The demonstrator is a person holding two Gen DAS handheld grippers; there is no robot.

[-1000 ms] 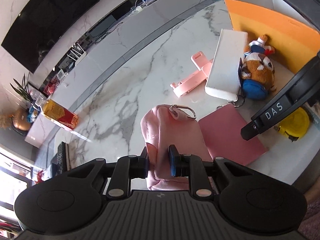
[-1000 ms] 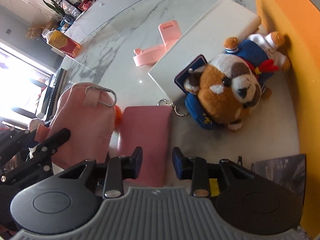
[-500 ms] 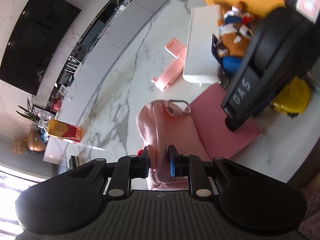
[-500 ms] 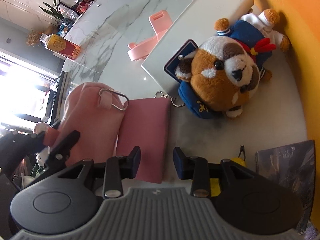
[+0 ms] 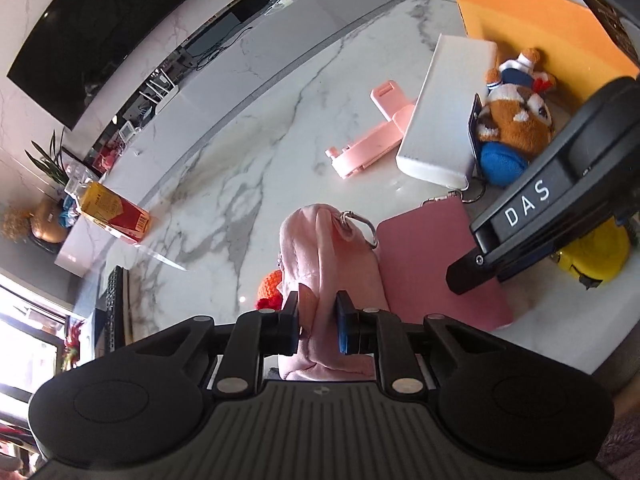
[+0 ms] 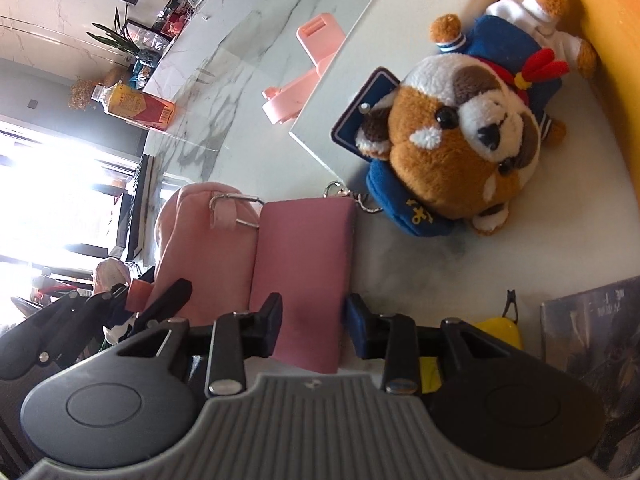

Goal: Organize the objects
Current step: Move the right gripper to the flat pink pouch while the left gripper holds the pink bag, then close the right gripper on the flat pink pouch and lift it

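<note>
My left gripper (image 5: pixel 318 326) is shut on the near end of a soft pink pouch (image 5: pixel 320 248) with a metal clip, which lies on the marble table (image 5: pixel 240 168). Right beside the pouch lies a flat pink case (image 6: pixel 304 264). My right gripper (image 6: pixel 314 328) hovers open just over the case's near end, its fingers straddling it without pressing. In the left wrist view the right gripper (image 5: pixel 516 220) shows as a black arm above that case. The left gripper (image 6: pixel 160 304) appears at the pouch's near end in the right wrist view.
A plush dog (image 6: pixel 460 152) leans on a white box (image 5: pixel 444 108) by an orange box wall (image 5: pixel 540 28). A pink phone stand (image 5: pixel 372 136) lies behind them. A yellow object (image 5: pixel 596 256), a dark booklet (image 6: pixel 592 344) and a small orange-red toy (image 5: pixel 268 288) sit near the grippers. A yellow-red carton (image 5: pixel 112 212) stands far left.
The right gripper has slid left, from beside the pink case to straddling its near end. The left gripper keeps its hold on the pouch, its pads pinched slightly tighter.
</note>
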